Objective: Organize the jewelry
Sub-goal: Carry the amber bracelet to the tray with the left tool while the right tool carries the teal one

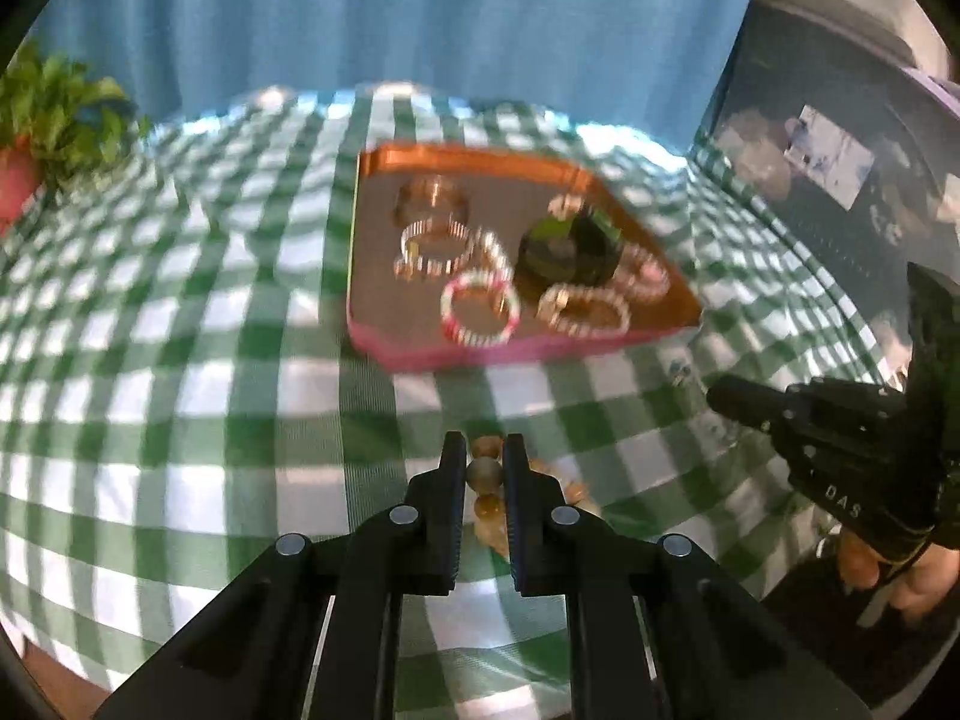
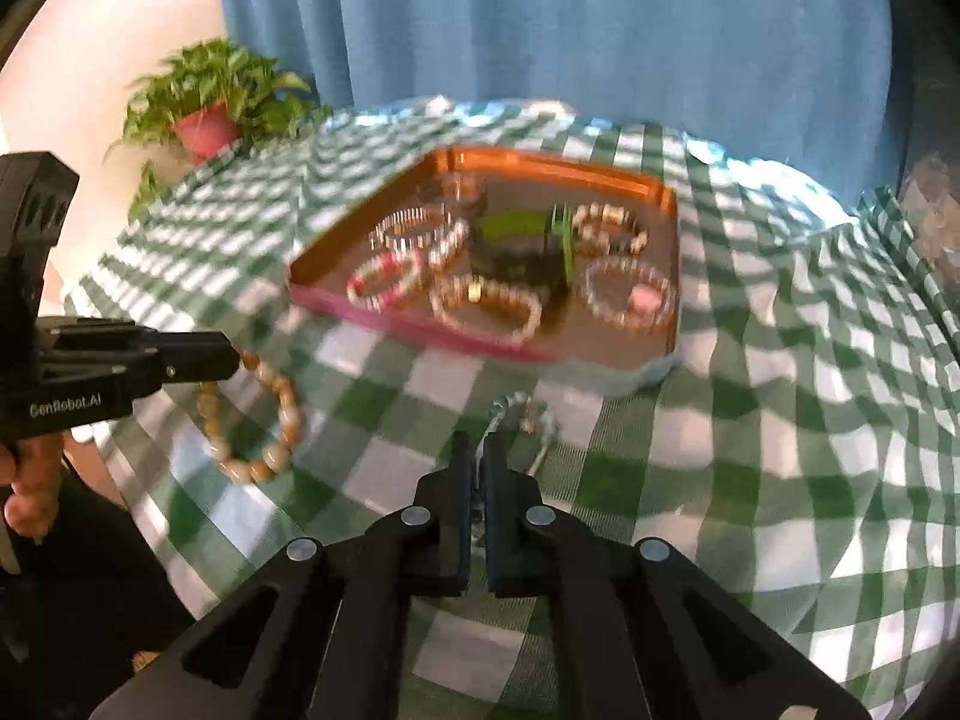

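Note:
A brown bead bracelet [image 1: 485, 471] lies between the fingers of my left gripper [image 1: 483, 444], which is shut on it. In the right wrist view the bracelet [image 2: 282, 414] loops down from the left gripper [image 2: 231, 354] onto the cloth. My right gripper [image 2: 477, 447] is shut on a pale blue bracelet [image 2: 522, 411] that trails onto the table ahead of it; the right gripper [image 1: 717, 396] shows at the right of the left wrist view. Behind both stands an orange tray [image 1: 480, 151] [image 2: 540, 159] with a pink front rim. It holds several bead bracelets and a dark round box [image 1: 567, 249].
A green and white checked cloth [image 1: 180, 360] covers the round table. A potted plant [image 2: 204, 120] stands at its far left edge, before a blue curtain [image 2: 570, 30]. A person's hands hold both gripper handles.

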Motion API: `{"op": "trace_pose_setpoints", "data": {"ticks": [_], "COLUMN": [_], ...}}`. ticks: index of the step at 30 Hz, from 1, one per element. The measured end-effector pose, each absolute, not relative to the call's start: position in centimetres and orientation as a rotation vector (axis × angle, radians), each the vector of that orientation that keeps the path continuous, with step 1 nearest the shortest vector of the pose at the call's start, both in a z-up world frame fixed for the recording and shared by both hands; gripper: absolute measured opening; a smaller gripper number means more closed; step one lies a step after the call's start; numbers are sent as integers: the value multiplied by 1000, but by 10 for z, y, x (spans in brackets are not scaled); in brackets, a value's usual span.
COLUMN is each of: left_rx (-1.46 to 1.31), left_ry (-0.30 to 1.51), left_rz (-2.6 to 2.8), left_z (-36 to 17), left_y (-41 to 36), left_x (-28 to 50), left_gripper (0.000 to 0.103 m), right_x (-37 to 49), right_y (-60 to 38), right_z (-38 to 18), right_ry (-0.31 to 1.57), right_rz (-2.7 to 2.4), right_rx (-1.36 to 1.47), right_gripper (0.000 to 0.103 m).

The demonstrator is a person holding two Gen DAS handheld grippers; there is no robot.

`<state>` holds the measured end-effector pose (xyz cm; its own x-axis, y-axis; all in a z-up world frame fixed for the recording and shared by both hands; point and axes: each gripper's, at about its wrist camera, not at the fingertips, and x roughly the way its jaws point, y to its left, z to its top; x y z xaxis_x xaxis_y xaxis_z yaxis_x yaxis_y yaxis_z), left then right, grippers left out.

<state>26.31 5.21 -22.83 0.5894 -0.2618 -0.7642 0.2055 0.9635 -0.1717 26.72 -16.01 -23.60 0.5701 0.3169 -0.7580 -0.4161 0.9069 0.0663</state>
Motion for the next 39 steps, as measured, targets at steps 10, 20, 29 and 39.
{"op": "trace_pose_setpoints", "data": {"ticks": [10,20,29,39], "left_rx": [-86,-75,-104,-101], "left_ry": [845,700,554,459], "left_rz": [-226,-207,-236,-267], "left_z": [-177,-97,-40,-21], "left_y": [33,26,24,26], "left_x": [244,214,205,223], "left_gripper": [12,12,12,12], "right_x": [249,209,194,214], "right_y": [-152,-149,-149,-148], "right_z": [-176,-111,-51,-25], "right_ry": [758,633,499,414], "right_rz": [434,412,419,438], "right_rx": [-63,-51,-45,-26], "right_gripper": [2,2,2,2]}}
